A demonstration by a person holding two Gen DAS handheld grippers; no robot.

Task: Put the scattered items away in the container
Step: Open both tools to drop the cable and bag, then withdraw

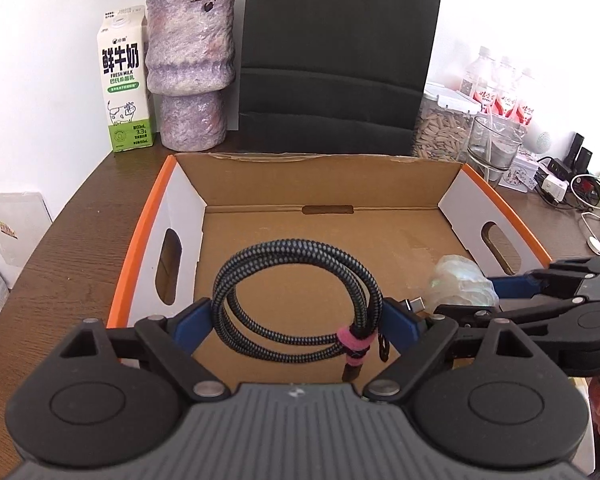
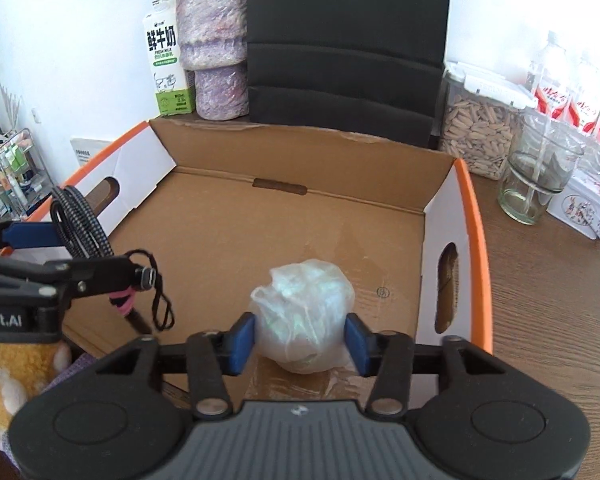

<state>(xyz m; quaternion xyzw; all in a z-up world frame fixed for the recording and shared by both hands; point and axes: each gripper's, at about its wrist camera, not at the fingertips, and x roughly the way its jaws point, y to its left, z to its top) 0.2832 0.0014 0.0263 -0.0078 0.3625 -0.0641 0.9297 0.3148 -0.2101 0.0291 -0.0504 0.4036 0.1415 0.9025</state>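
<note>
An open cardboard box with orange rims (image 1: 140, 240) (image 2: 474, 216) sits on the brown table. My left gripper (image 1: 298, 320) is shut on a coiled black braided cable (image 1: 296, 292) tied with a pink strap, held over the box's near part; it also shows in the right wrist view (image 2: 80, 224). My right gripper (image 2: 300, 340) is shut on a crumpled clear plastic bundle (image 2: 304, 312), held over the box's right side; the bundle also shows in the left wrist view (image 1: 462, 284) between the right gripper's fingers (image 1: 512, 286).
Behind the box stand a milk carton (image 1: 126, 88), a purple vase (image 1: 190, 72) and a black bag (image 1: 336, 60). At right are a seed jar (image 2: 480, 128), a glass (image 2: 540, 176), water bottles (image 1: 500, 88) and chargers with cables (image 1: 580, 192). A plush toy (image 2: 16, 376) lies at near left.
</note>
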